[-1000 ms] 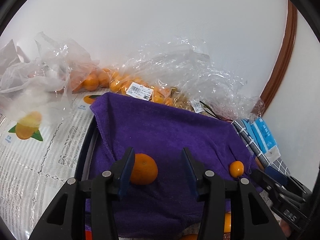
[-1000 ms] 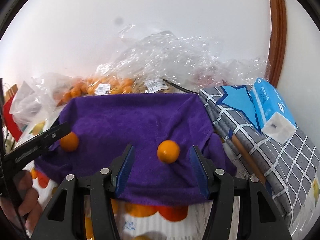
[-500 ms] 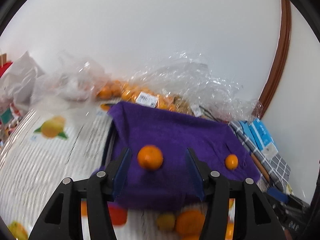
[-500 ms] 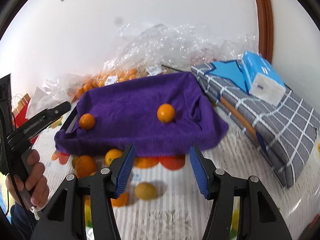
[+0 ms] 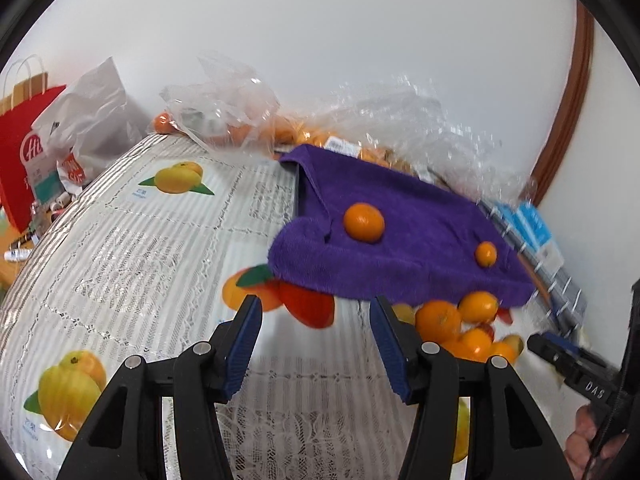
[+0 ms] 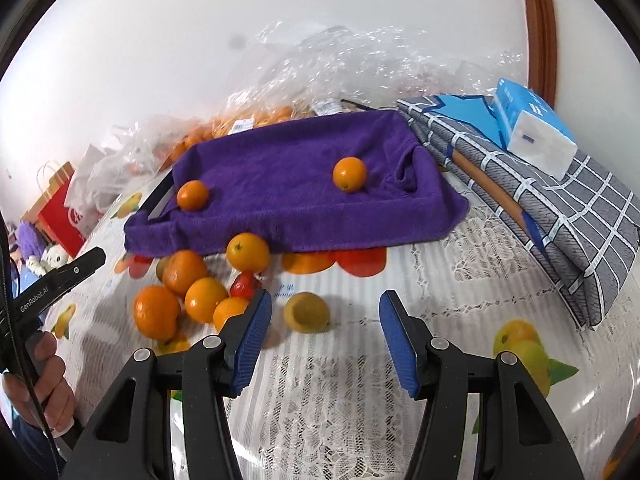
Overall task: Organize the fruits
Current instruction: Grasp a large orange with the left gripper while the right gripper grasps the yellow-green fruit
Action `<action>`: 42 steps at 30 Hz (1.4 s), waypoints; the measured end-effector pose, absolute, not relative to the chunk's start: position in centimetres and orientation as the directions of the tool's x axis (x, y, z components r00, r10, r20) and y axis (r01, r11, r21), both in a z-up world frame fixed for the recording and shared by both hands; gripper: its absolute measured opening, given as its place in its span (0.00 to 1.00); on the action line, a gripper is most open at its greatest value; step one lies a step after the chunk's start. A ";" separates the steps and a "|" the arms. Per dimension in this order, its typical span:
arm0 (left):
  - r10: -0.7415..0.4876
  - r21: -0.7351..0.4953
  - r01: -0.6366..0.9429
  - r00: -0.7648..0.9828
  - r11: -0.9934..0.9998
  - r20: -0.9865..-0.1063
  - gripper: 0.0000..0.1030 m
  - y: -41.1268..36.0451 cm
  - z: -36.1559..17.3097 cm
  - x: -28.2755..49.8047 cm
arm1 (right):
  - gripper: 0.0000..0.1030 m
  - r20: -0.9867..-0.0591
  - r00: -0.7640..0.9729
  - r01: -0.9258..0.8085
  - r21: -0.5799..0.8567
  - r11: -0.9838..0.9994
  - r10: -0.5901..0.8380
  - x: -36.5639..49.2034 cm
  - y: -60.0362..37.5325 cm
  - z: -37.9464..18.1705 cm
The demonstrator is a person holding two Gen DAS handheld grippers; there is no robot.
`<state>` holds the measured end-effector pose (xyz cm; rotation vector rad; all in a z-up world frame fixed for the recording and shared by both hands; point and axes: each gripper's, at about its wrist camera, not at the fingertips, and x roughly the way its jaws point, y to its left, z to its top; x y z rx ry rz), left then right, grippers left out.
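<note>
Both grippers hovering wide open over the tablecloth (image 6: 460,280) — nothing held.

Left gripper (image 5: 316,316) spread above the printed cloth, right gripper (image 6: 326,316) spread just short of a yellowish fruit (image 6: 307,312). Two oranges on the purple towel (image 6: 288,172) — one left (image 6: 192,195), one right (image 6: 349,174). Loose pile of oranges (image 6: 192,288) with a small red fruit (image 6: 243,284) just in front of the towel's near edge. Bagged oranges (image 6: 240,120) behind by the wall.

Both tools, left (image 5: 315,322) and right (image 6: 325,318), have pulled back from the towel (image 6: 296,192).
</note>
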<state>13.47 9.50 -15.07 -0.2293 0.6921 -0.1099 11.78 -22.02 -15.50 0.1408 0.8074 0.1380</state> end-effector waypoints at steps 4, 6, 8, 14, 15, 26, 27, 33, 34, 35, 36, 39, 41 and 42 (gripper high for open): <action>-0.180 -0.227 0.044 0.759 0.973 -0.626 0.52 9.0 -15.2 13.5 | 0.49 -0.727 0.665 -0.068 0.166 0.984 0.169 12.4 -21.7 -16.5; -0.189 -0.245 0.039 0.756 0.969 -0.627 0.52 9.3 -15.3 13.6 | 0.46 -0.744 0.645 -0.071 0.169 0.983 0.174 12.9 -21.5 -17.0; -0.196 -0.259 0.034 0.751 0.965 -0.631 0.52 9.6 -15.4 13.7 | 0.44 -0.757 0.627 -0.081 0.169 0.982 0.182 13.3 -21.2 -17.3; -0.240 -0.311 0.040 0.732 0.949 -0.638 0.52 9.9 -15.8 14.1 | 0.27 -0.769 0.619 -0.098 0.124 0.987 0.158 14.0 -20.2 -17.7; -0.240 -0.306 0.045 0.733 0.951 -0.637 0.52 9.8 -15.8 14.0 | 0.27 -0.767 0.622 -0.100 0.122 0.987 0.158 13.9 -20.1 -17.6; -0.279 -0.204 0.191 0.680 0.960 -0.678 0.47 5.5 -15.8 15.1 | 0.27 -0.716 0.674 -0.057 0.196 0.979 0.182 13.0 -21.8 -16.8; -0.278 -0.193 0.200 0.675 0.961 -0.684 0.47 5.1 -15.8 15.1 | 0.27 -0.713 0.676 -0.055 0.200 0.978 0.184 12.9 -21.9 -16.8; -0.395 -0.283 0.275 0.638 0.919 -0.661 0.45 4.0 -15.3 13.3 | 0.27 -0.694 0.689 -0.042 0.250 0.967 0.209 12.8 -22.7 -16.6; -0.395 -0.277 0.281 0.639 0.919 -0.661 0.45 3.7 -15.3 13.1 | 0.27 -0.694 0.689 -0.041 0.251 0.967 0.210 12.9 -22.6 -16.6; -0.399 -0.275 0.289 0.637 0.917 -0.660 0.46 3.4 -15.4 12.9 | 0.27 -0.695 0.688 -0.043 0.250 0.967 0.210 12.9 -22.6 -16.6; -0.407 -0.279 0.296 0.635 0.913 -0.657 0.47 3.1 -15.5 12.8 | 0.27 -0.695 0.689 -0.042 0.245 0.969 0.206 12.9 -22.5 -16.6; -0.435 -0.312 0.303 0.623 0.901 -0.650 0.47 2.5 -15.6 12.4 | 0.27 -0.690 0.694 -0.045 0.242 0.969 0.205 12.7 -22.5 -16.5; -0.450 -0.314 0.323 0.607 0.893 -0.655 0.46 1.8 -15.5 12.2 | 0.27 -0.691 0.694 -0.038 0.245 0.969 0.202 12.8 -22.6 -16.6; -0.461 -0.312 0.342 0.595 0.887 -0.659 0.46 1.3 -15.4 12.0 | 0.27 -0.690 0.694 -0.037 0.249 0.968 0.204 12.7 -22.7 -16.6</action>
